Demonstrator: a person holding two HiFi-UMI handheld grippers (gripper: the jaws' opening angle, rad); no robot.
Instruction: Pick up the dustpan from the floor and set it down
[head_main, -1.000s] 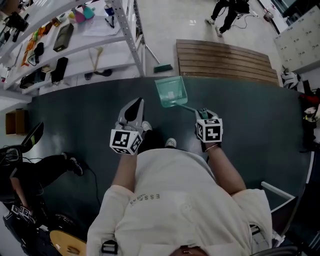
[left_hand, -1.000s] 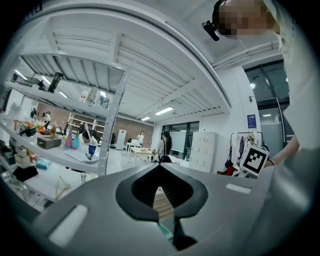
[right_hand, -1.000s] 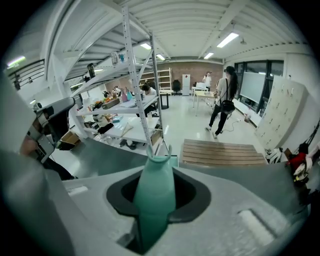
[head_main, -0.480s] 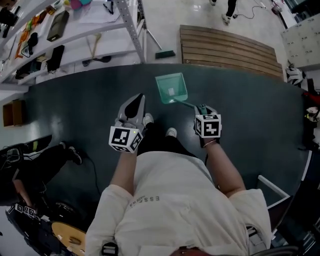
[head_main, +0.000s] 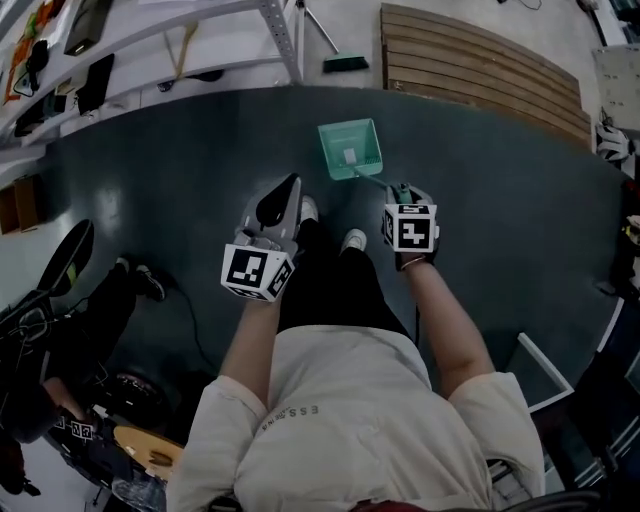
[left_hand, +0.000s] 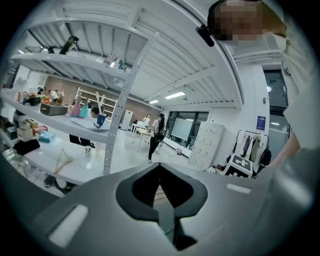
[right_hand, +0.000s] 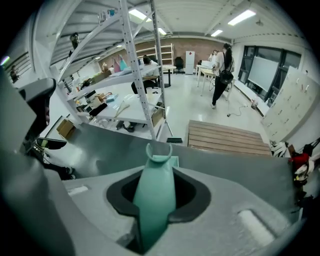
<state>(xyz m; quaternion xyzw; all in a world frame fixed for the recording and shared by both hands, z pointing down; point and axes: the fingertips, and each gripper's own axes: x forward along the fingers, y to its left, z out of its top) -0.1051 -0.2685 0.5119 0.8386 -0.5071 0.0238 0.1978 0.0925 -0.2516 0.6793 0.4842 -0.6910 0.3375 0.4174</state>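
The right tool (head_main: 402, 190) is clenched on the long handle of the translucent teal plastic dustpan (head_main: 350, 150). The right gripper view shows the handle running straight up between the two dark pads, with both jaws pressed against its sides. The pan's scoop lies ahead of the tool, mouth away from the person, over the dark grey-green floor mat (head_main: 500, 230). It is just in front of the person's white shoes (head_main: 353, 240) and short of the slatted wooden platform (head_main: 480, 60). Whether the scoop's underside touches the mat cannot be told from these views. The tool points steeply down and sits low, so this looks like the set-down step, with the pick-up already done.

The left tool (head_main: 280, 195) has its jaws together with nothing between them. It hangs beside the person's left leg, well apart from the dustpan, and points out across the room towards the white metal shelf rack (head_main: 200, 40).

The next move probably calls for bringing the scoop flat onto the mat so that it rests on its base, not on one edge. The right tool's jaws should part only once the pan bears its own weight. The handle is slim and smooth, so letting go early could leave the pan tipping or sliding. After release the tool should draw back along the handle's line to avoid nudging it.
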